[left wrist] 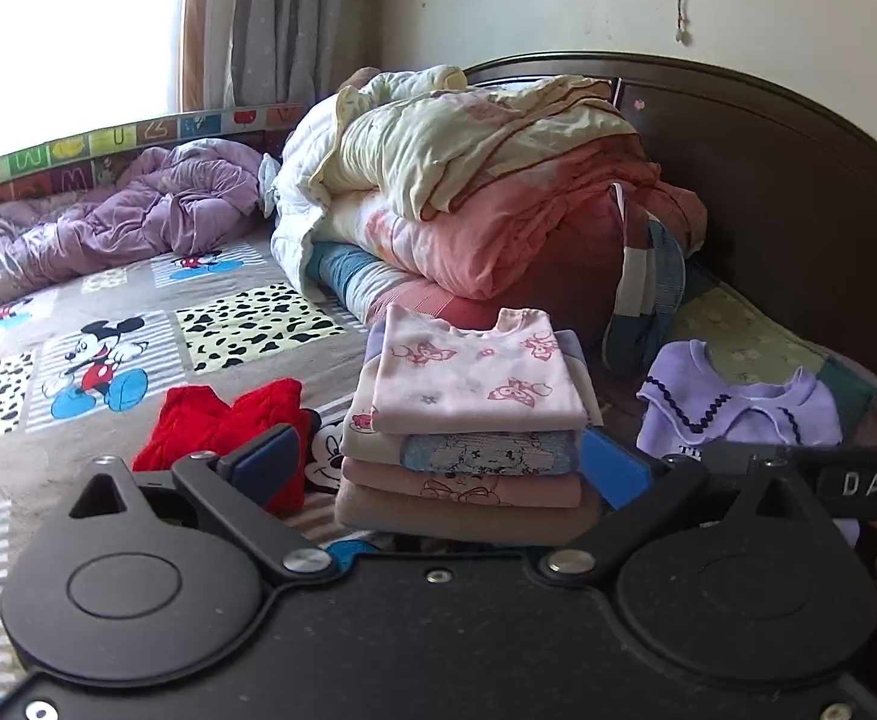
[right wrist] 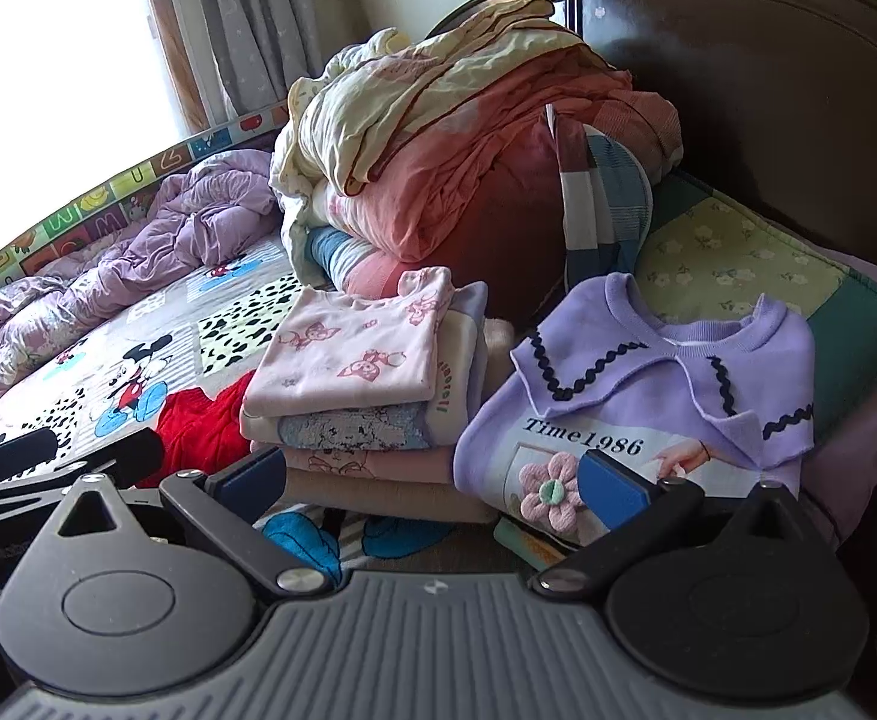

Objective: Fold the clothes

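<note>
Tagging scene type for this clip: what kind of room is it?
Almost certainly a home bedroom: the clothes sit on a bed with a Mickey Mouse bedspread, a dark wooden headboard behind, heaped quilts, and a curtained window.

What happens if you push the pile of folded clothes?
The stack of folded clothes is probably soft, so it would likely squash. Its pink top might slide off, since the layers lie loose. It stands tall, so it could lean over.
</note>
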{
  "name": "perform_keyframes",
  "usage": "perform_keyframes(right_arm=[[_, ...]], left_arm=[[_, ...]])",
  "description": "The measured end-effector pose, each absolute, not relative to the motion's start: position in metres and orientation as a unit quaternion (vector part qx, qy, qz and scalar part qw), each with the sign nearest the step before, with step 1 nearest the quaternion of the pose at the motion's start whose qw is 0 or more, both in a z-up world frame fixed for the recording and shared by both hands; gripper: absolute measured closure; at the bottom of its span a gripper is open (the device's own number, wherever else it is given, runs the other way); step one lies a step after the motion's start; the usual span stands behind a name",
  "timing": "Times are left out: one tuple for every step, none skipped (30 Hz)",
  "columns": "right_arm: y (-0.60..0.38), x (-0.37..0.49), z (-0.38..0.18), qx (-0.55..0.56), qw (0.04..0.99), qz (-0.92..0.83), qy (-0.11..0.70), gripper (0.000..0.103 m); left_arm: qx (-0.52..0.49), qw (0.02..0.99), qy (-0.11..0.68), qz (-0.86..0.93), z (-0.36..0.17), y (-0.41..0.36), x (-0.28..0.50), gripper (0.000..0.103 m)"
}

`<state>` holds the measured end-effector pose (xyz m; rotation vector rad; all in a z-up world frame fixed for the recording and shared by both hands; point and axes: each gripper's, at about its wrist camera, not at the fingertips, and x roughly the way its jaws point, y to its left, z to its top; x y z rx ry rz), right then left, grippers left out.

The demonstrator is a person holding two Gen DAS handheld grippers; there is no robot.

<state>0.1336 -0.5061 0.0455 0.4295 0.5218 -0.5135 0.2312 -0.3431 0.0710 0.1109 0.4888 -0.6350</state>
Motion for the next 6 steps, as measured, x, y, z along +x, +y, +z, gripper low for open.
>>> perform_keyframes(right_arm=[[-0.5055,0.1336,0.0451,0.208,0.911,-0.249,0.254,0.000],[-0.5050,0.1338,0.0448,0.208,0.911,-0.248,0.255,0.000],[-0.5046,0.1336,0.0446,0.207,0.911,-0.248,0.256,0.000],[-0.5042,0.1331,0.0444,0.207,0.911,-0.248,0.256,0.000],[-0.5038,0.1327,0.0441,0.208,0.911,-0.247,0.256,0.000],[-0.5041,0.1324,0.0440,0.208,0.911,-0.247,0.257,0.000]], left_arm=[[0.052,0.918,0.240,-0.311,0.0711,-0.3424,0.2314,0.001],[0.051,0.917,0.241,-0.313,0.0713,-0.3419,0.2313,0.001],[0.057,0.919,0.237,-0.311,0.0718,-0.3425,0.2295,0.001],[0.063,0.921,0.234,-0.306,0.0722,-0.3434,0.2281,0.001],[0.064,0.921,0.235,-0.304,0.0724,-0.3437,0.2275,0.001],[0.063,0.921,0.236,-0.304,0.0724,-0.3437,0.2278,0.001]])
